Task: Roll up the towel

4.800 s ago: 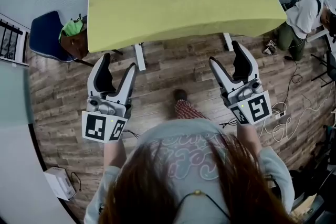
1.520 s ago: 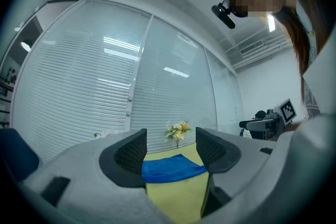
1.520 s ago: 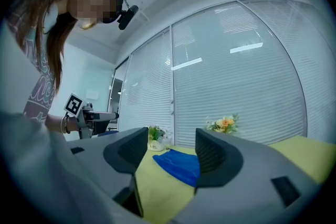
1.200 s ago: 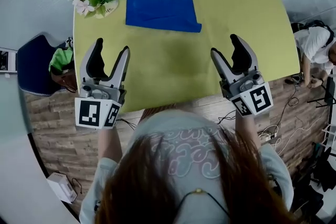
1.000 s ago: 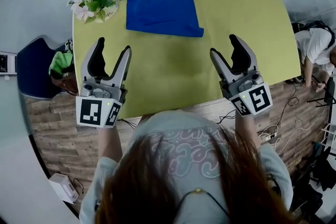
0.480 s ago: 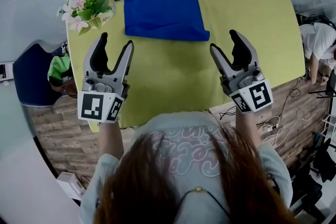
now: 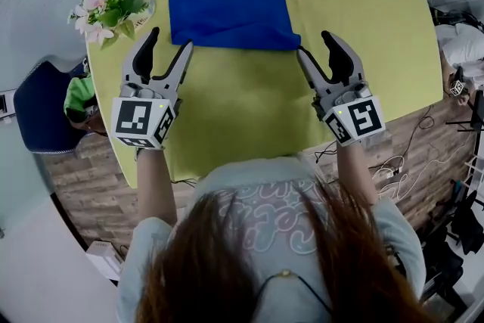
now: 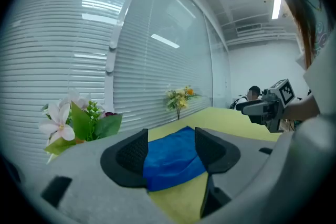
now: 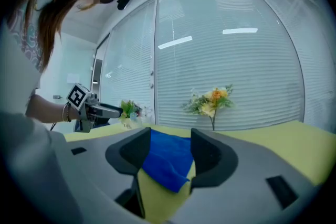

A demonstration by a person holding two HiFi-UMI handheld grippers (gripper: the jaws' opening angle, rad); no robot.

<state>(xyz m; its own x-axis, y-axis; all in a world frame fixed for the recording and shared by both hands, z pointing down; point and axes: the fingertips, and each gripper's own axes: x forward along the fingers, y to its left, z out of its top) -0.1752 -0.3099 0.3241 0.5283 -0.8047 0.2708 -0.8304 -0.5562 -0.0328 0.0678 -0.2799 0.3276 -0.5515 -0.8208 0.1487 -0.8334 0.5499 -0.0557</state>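
Blue towel is laid flat near the table's far edge, toward its far left corner, beside the flowers. It is judged soft, light and limp, and best pinched at the two near corners.

Left gripper: jaws spread, nothing held, just short of the near edge.

Right gripper: jaws spread though just narrowed slightly, nothing pinched, just beside the near right corner.

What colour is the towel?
The towel is plain blue, no pattern; it shows best in the head view.

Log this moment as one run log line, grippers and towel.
towel: flat on table, unrolled | left gripper: open, empty, by near left corner | right gripper: open, jaws just closed slightly, nothing between them, by near right corner
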